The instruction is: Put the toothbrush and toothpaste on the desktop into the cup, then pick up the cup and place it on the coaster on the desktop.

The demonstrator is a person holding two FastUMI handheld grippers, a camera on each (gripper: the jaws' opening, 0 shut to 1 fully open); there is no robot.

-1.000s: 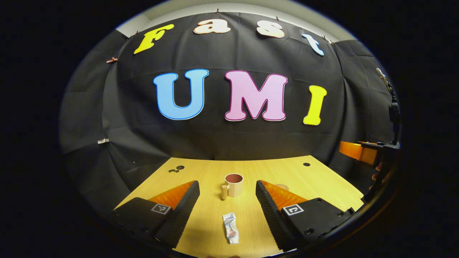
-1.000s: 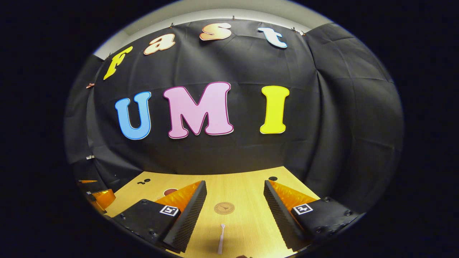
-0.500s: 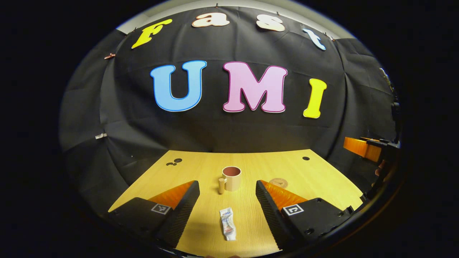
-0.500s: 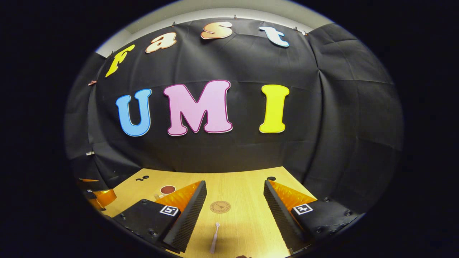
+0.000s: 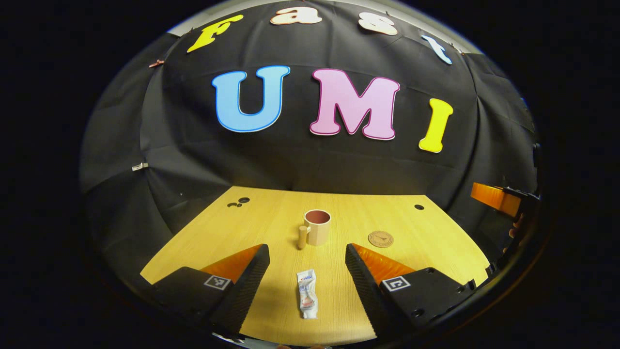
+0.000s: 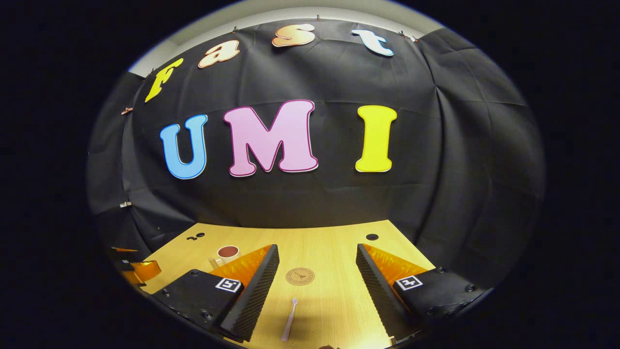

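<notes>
Left tongs [image 5: 307,264] spread wide, empty; right tongs [image 6: 317,264] likewise.

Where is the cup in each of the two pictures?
Left gripper view: the cup stands mid-table, straight ahead beyond the toothpaste.
Right gripper view: the cup peeks out far left, behind the gripper's own left finger.
Shared landmark: the round coaster, to the cup's right in both.

tan cup [image 5: 317,227] with reddish-brown inside, white toothpaste [image 5: 307,300], white toothbrush [image 6: 289,325], brown coaster [image 6: 300,276], light wood-grain desktop [image 5: 252,228].
</notes>
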